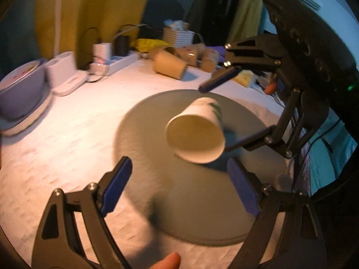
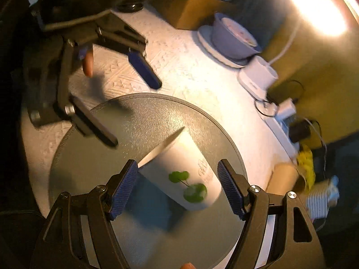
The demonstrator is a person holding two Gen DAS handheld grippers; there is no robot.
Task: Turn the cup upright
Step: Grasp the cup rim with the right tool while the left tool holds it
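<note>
A white paper cup (image 1: 197, 130) with green leaf print lies on its side on a round grey mat (image 1: 157, 179), its open mouth facing my left wrist camera. My left gripper (image 1: 179, 188) is open and empty, just short of the cup's mouth. In the right wrist view the cup (image 2: 181, 170) lies between the blue pads of my right gripper (image 2: 177, 186), which is open around its base end; the pads do not touch it. The right gripper (image 1: 215, 116) also shows in the left wrist view, and the left gripper (image 2: 136, 114) in the right wrist view.
The mat (image 2: 134, 116) lies on a white textured tablecloth (image 1: 56, 145). At the back are several brown paper cups (image 1: 170, 65), a power strip with chargers (image 1: 112, 60), a white device (image 1: 65, 76), and a purple bowl on a plate (image 1: 20, 94).
</note>
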